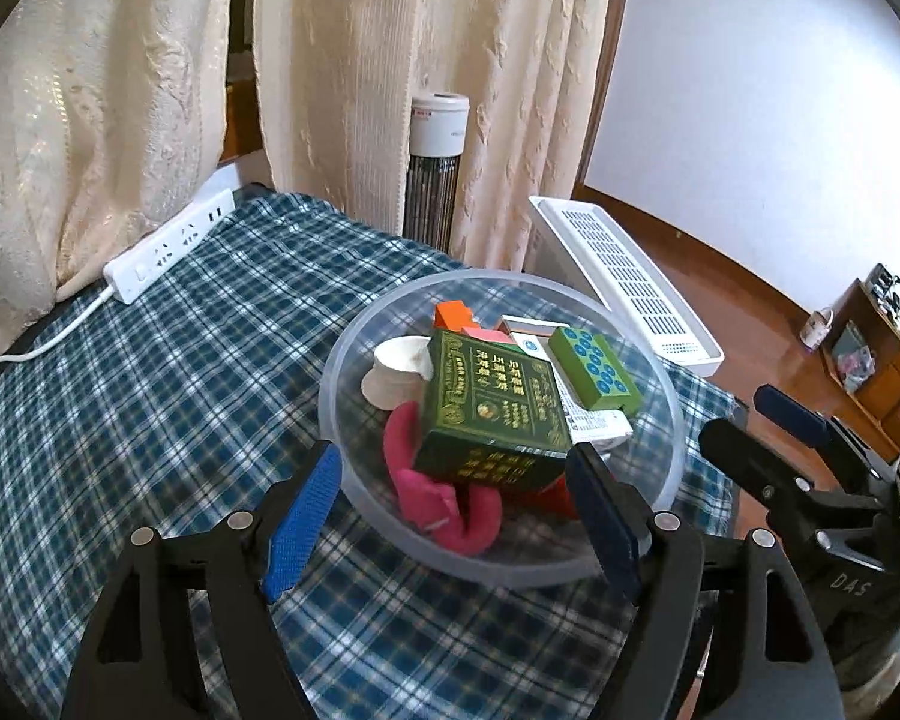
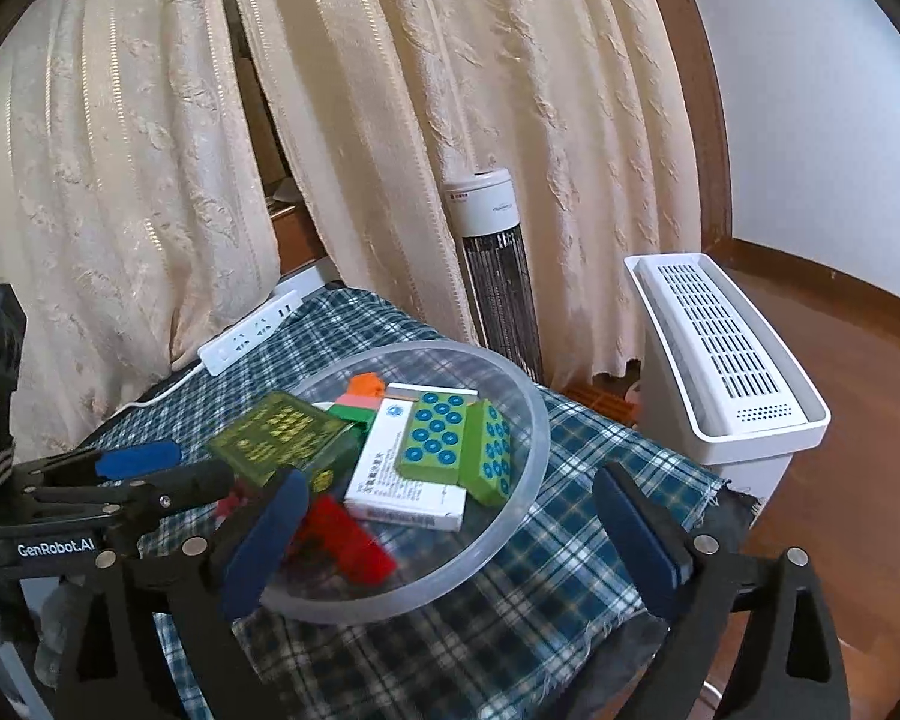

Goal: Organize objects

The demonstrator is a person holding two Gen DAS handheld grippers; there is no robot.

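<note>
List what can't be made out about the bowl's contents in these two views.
- Red item: right wrist view, partly behind that gripper's left finger; nearly hidden under the dark green box in the left view.
- White box print: too small.
- Bowl bottom: covered by the pile.

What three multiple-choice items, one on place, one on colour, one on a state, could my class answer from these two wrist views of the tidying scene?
1. Where does the dark green box lie?
A. in the clear bowl
B. on the floor
C. on the power strip

2. What colour are the dots on the light green block?
A. red
B. blue
C. white

3. How is the right gripper?
A. shut on the block
B. shut on the bowl's rim
C. open, holding nothing

Answers: 1 A, it rests on the bowl's other contents; 2 B, blue circles cover its faces; 3 C, its fingers stand apart, gripping nothing.
</note>
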